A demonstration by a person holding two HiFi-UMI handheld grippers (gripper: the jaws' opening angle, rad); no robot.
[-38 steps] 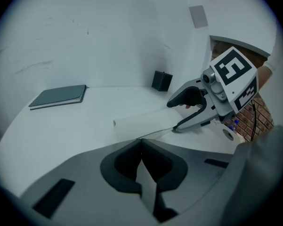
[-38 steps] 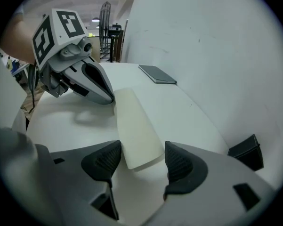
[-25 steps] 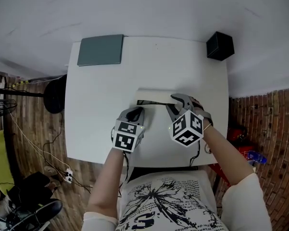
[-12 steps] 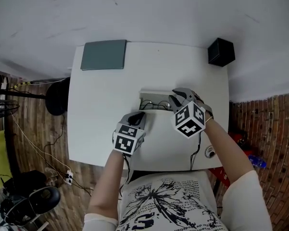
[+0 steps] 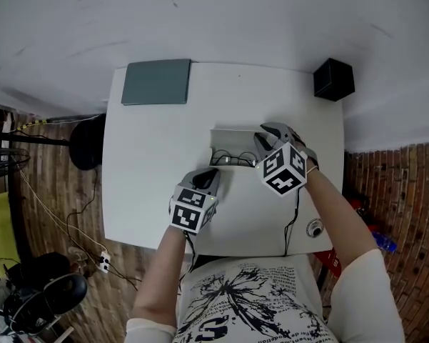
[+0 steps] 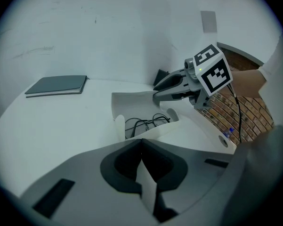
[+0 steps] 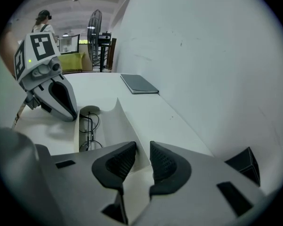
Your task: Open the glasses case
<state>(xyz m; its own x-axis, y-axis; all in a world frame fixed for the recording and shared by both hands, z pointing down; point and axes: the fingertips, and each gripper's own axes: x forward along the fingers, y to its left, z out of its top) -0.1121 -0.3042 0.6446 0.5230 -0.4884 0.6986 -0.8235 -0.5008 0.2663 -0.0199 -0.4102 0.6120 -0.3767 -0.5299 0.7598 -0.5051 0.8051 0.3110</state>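
Glasses case (image 5: 228, 138) open on the white table (image 5: 146, 170), held between both grippers.
Well beyond the left gripper (image 5: 208, 174), off to its left, lies a grey notebook (image 5: 156, 82). That gripper's jaws are pinched together on the case's near wall. Just ahead of it, dark-framed glasses (image 5: 232, 160) lie inside the case. The right gripper (image 5: 265, 136) has the raised lid's edge between its jaws, which have just been opening a little yet sit close against it. A black box (image 5: 334, 79) stands well beyond it, to its right.

Wide bare white tabletop (image 5: 150, 163) left of the open white glasses case (image 5: 232, 138); flat grey notebook (image 5: 155, 82) far left, small black box (image 5: 333, 79) far right.
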